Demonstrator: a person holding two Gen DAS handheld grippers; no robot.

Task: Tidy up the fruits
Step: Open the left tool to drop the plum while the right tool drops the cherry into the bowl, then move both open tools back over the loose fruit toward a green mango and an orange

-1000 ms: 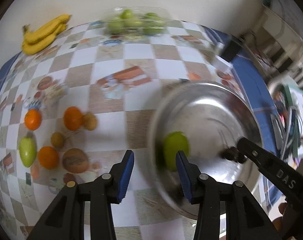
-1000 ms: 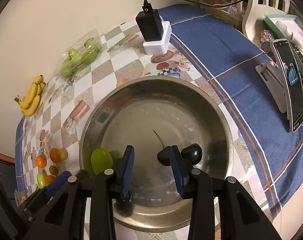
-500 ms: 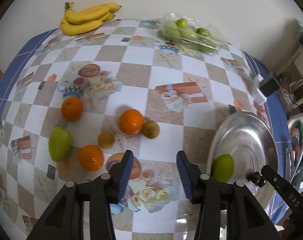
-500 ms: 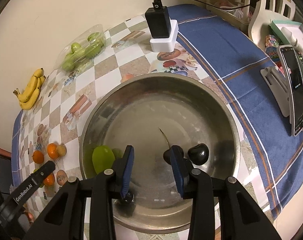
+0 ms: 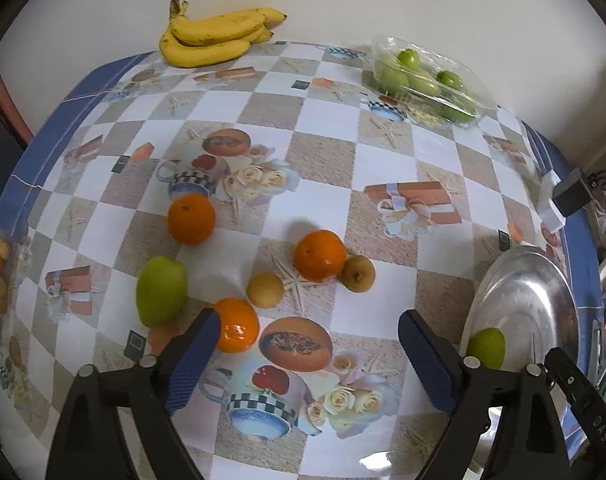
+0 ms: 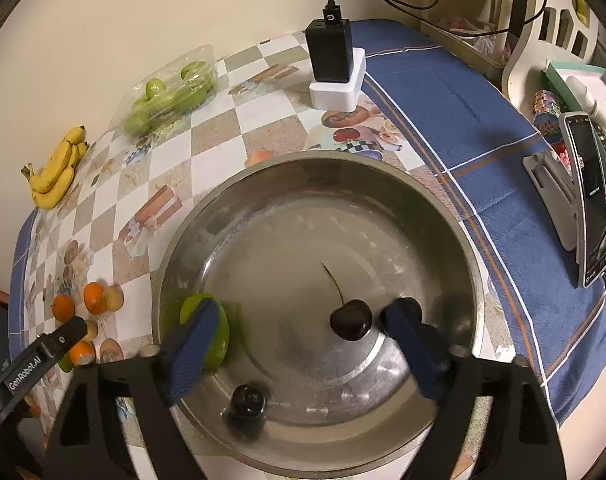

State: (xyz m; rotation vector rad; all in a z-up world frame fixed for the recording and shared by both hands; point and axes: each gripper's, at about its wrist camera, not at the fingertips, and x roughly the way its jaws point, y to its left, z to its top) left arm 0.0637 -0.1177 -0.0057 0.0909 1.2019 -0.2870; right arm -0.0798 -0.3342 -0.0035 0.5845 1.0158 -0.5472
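Observation:
My left gripper point(image 5: 305, 354) is open and empty above the tablecloth. Just ahead of it lie three oranges point(image 5: 321, 255), a green mango point(image 5: 161, 295) and two small brown fruits point(image 5: 265, 289). The steel bowl point(image 5: 551, 280) is at its right with a green mango point(image 5: 486, 347) inside. My right gripper point(image 6: 299, 356) is open over the steel bowl point(image 6: 303, 168). A dark cherry point(image 6: 350, 319) lies between its fingers on the bowl floor. The green mango point(image 6: 219, 344) sits behind its left finger.
A banana bunch point(image 5: 219, 36) and a clear box of green fruits point(image 5: 427, 80) stand at the far edge by the wall. A black charger on a white block point(image 6: 335, 68) and a phone on a stand point(image 6: 591, 200) sit on the blue cloth.
My left gripper swung left from the bowl to the loose fruits and opened wider. My right gripper opened, and the cherry now lies in the bowl.

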